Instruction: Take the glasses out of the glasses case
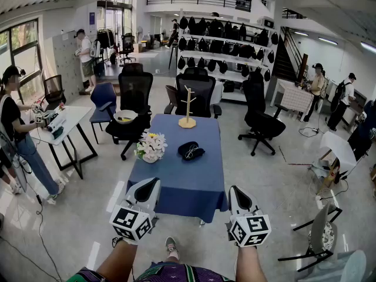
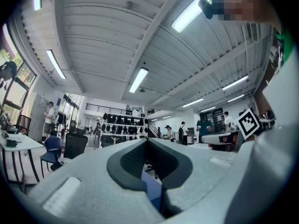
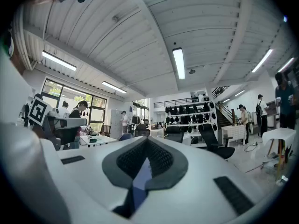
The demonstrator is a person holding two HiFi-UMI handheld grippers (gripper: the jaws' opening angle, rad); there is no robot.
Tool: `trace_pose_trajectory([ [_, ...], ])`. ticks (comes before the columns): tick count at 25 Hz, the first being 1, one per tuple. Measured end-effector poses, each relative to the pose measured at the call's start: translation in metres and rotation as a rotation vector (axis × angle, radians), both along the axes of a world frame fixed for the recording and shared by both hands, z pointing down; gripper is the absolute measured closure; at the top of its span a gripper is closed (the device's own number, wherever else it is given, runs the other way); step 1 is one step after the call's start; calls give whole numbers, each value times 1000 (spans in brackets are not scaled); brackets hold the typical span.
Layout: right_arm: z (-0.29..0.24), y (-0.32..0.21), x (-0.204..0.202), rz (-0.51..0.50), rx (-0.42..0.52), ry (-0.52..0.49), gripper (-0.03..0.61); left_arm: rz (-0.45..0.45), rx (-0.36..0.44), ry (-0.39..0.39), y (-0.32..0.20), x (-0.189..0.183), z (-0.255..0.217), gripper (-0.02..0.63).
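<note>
Glasses case (image 1: 190,151): a dark oval shape lying on the blue table (image 1: 176,184), right of centre, well apart from both tools. A pale squiggle shows on top of it; it is too small to tell whether that is the glasses or whether the lid is up. Neither gripper view shows the case, and only a sliver of blue is visible through the slot behind the pads. Left gripper (image 1: 148,188): held low over the near edge of the table, jaws clenched with the tips meeting and nothing between them. Right gripper (image 1: 237,196): at the near right corner, likewise pressed closed and empty. Both forearms are cut off by the bottom edge of the head view. Surface: a blue cloth covers the table, with a bunch of white flowers (image 1: 151,147) left of the case and a wooden branched stand (image 1: 187,107) at the far end. Room: black office chairs (image 1: 197,90) stand round the far side, with shelves of black bags (image 1: 226,46) behind them and a staircase (image 1: 291,54) at right. A person (image 1: 16,137) stands at a white side table (image 1: 73,117) on the left, and several more people stand along the walls. The floor is pale and glossy, and strip lights run along the ceiling.
</note>
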State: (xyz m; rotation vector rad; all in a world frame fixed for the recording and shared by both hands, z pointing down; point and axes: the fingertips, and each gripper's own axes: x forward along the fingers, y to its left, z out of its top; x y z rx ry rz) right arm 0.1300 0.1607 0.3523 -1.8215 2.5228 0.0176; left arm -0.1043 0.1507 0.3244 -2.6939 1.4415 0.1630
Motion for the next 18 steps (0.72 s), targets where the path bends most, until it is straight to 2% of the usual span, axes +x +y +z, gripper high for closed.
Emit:
trace_pose_trajectory([
  [13,0,-4,-1,15,-3,7,577,11,-16,11,-6,2,0,598],
  [18,2,-9,4,25,-10,-22,577,14,-15,13,-10,5,-1,598],
])
